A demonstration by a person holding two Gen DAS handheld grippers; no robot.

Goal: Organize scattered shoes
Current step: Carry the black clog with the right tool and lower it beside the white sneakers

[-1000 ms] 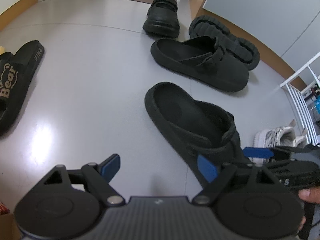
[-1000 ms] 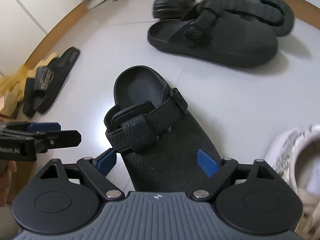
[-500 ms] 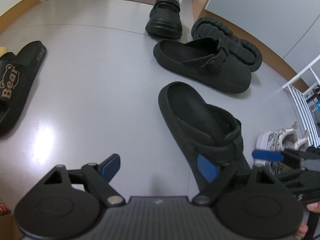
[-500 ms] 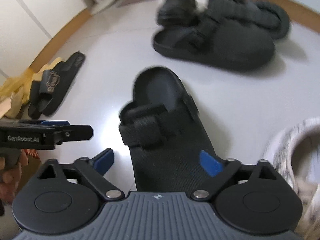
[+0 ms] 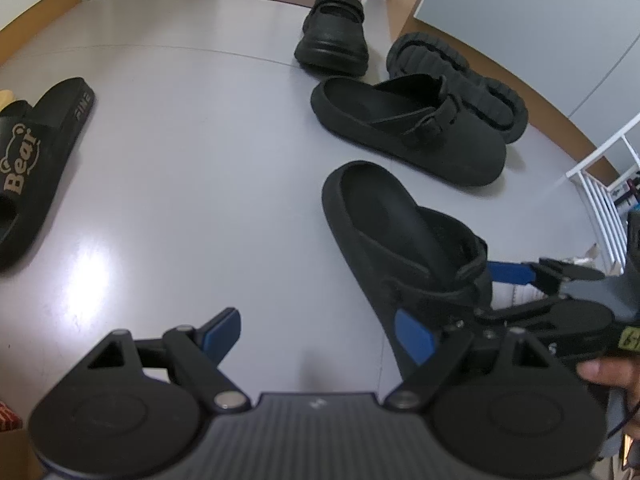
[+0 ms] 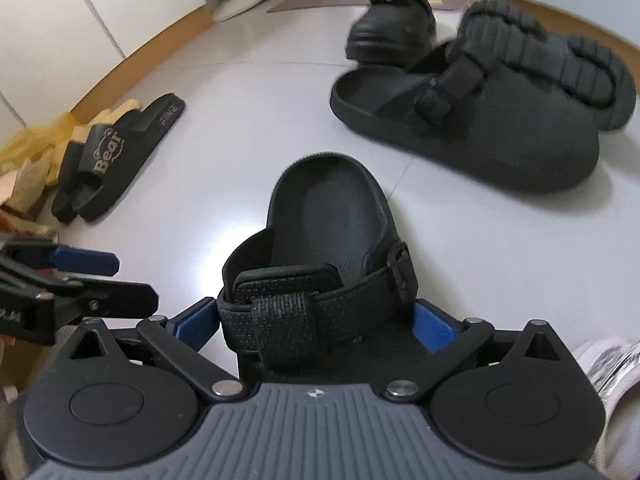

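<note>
Left wrist view: the left gripper (image 5: 318,330), jaws spread and empty, hovers over the grey floor (image 5: 192,152) beside the black clog (image 5: 400,240). Right wrist view: the right gripper (image 6: 316,322), jaws opening, straddles that clog's strapped upper without pressing it; its mate (image 6: 480,132) lies beyond.

Even daylight, floor glare, fisheye warping

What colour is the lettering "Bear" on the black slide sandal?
Tan, on the slide sandal; clearest in the right wrist view.
</note>
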